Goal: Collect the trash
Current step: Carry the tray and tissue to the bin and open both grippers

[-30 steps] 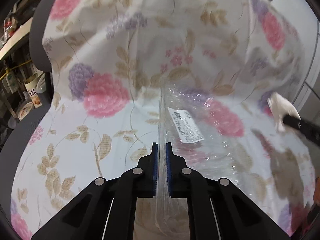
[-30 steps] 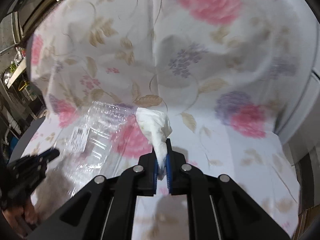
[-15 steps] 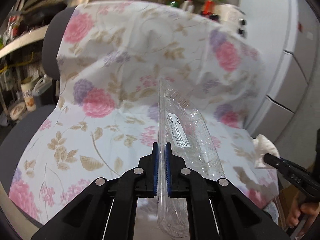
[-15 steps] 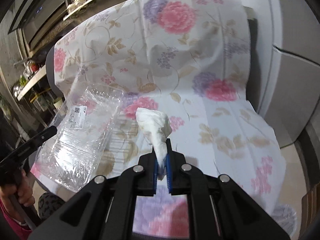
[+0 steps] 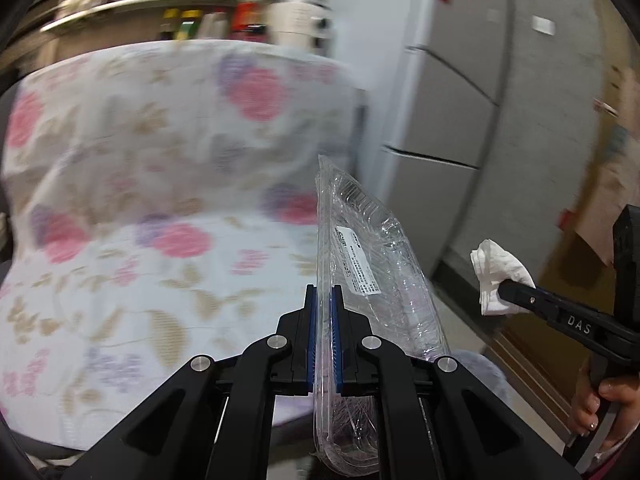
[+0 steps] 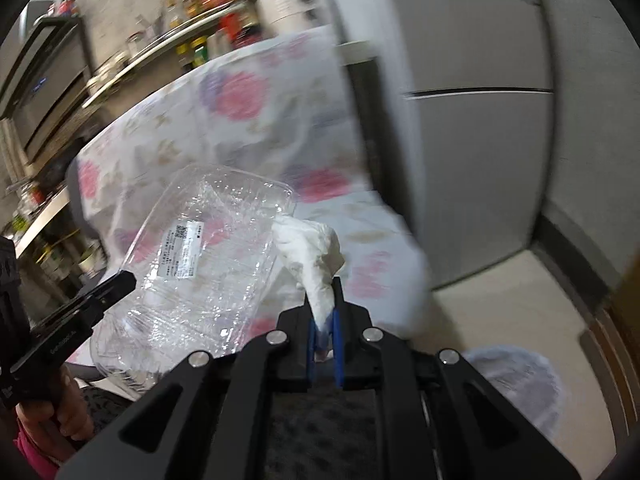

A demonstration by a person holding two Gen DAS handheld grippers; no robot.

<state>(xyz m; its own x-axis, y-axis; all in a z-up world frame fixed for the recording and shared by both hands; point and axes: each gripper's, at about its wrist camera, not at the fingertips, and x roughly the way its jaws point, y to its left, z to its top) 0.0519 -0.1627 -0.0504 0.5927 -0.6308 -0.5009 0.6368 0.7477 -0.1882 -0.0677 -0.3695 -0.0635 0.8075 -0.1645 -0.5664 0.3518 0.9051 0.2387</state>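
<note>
Where the room fills the right half of both views, a tall grey cabinet [image 5: 472,128] with dark horizontal seams stands on a pale floor [image 6: 516,292]; motion blur softens most of the background. Beside it, to the left, is a chair draped in a floral cloth [image 5: 152,184], white with pink and purple blooms and tan leaves, covering seat and backrest. Behind the chair a shelf [image 6: 160,56] carries bottles and jars, too blurred to identify; a white round appliance [image 6: 292,0] sits at its right end. A pale translucent bag or bin [image 6: 516,384] lies on the floor lower right in the right wrist view, contents not discernible.

Clear plastic tray [image 6: 200,264] with a white printed label: held off the chair, in the air in front of the seat, edge-on in the left wrist view. Left gripper [image 5: 325,308] is clamped on the tray's rim, blue pads pressing either side.

Crumpled white tissue [image 6: 312,252]: in the air just beside the tray's right edge, whether touching cannot be told. Right gripper [image 6: 325,320] is clenched on the tissue's lower end, the wad sticking up above the pads.
</note>
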